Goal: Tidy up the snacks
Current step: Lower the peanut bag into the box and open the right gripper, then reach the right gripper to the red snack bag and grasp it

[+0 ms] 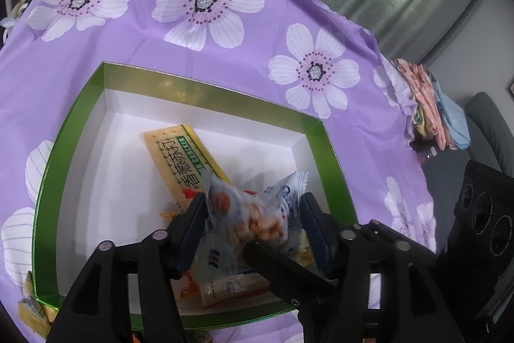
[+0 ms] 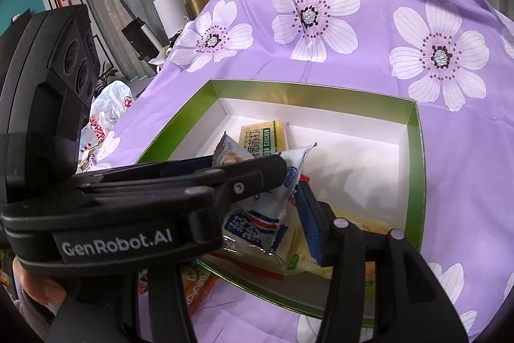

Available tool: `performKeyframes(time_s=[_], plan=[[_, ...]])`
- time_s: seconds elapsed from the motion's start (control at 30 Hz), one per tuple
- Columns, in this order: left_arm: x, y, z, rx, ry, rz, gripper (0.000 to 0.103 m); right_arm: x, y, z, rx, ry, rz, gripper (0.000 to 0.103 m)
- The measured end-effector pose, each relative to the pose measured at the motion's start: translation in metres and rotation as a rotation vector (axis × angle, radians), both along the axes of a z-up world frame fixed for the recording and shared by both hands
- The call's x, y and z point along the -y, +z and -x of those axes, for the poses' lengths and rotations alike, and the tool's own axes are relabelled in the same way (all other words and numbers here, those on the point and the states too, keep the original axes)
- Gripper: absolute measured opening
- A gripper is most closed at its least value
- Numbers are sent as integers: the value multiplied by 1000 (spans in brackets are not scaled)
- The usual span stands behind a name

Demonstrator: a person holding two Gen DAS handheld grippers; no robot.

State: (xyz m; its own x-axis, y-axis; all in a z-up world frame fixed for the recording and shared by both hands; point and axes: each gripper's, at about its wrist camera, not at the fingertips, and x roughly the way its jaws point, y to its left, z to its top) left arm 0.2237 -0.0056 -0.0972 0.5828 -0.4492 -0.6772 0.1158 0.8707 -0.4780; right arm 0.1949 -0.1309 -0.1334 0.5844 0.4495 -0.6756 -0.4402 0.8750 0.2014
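Note:
A green-rimmed white box (image 1: 225,92) (image 2: 308,89) stands on the purple cloth. Inside lie a yellow cracker pack (image 1: 183,156) (image 2: 260,139) and other yellow packs (image 1: 231,288) (image 2: 302,253). Over the box's near end my left gripper (image 1: 253,214) (image 2: 247,158) is shut on a clear blue-and-white snack bag (image 1: 253,214) (image 2: 253,224) of orange pieces, a pad against each side. My right gripper (image 2: 257,188) comes in from the right, one finger (image 1: 279,266) under the bag. The bag's lower part hangs between its fingers. Its right pad (image 2: 308,214) stands slightly off the bag, and the left gripper hides its left finger.
The purple flowered cloth (image 1: 192,53) covers the table. An orange pack (image 2: 196,288) and small yellow packs (image 1: 32,311) lie outside the box near its front. Folded clothes (image 1: 430,105) sit at the far right edge, plastic bags (image 2: 109,108) off the left. A hand (image 2: 35,288) holds the left gripper.

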Motion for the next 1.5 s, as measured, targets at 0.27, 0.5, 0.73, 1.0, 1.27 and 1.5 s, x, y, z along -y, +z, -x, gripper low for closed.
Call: performKeyframes(time_s=[0.27, 0.5, 0.73, 1.0, 1.27, 1.5], plan=[[0, 12, 7, 45, 13, -23, 79, 4, 10, 9, 45, -39, 0, 69], [2, 40, 30, 163, 20, -73, 92, 19, 28, 28, 113, -98, -11, 87], [-1, 65, 62, 247, 41, -133, 92, 32, 43, 60, 145, -128, -30, 88], [-6, 76, 95, 272, 52, -159, 92, 32, 47, 100, 142, -105, -51, 88], [-16, 73, 118, 263, 54, -158, 92, 16, 39, 128, 117, -51, -45, 88], [-31, 65, 135, 233, 71, -158, 92, 1, 32, 148, 95, -9, -47, 88]])
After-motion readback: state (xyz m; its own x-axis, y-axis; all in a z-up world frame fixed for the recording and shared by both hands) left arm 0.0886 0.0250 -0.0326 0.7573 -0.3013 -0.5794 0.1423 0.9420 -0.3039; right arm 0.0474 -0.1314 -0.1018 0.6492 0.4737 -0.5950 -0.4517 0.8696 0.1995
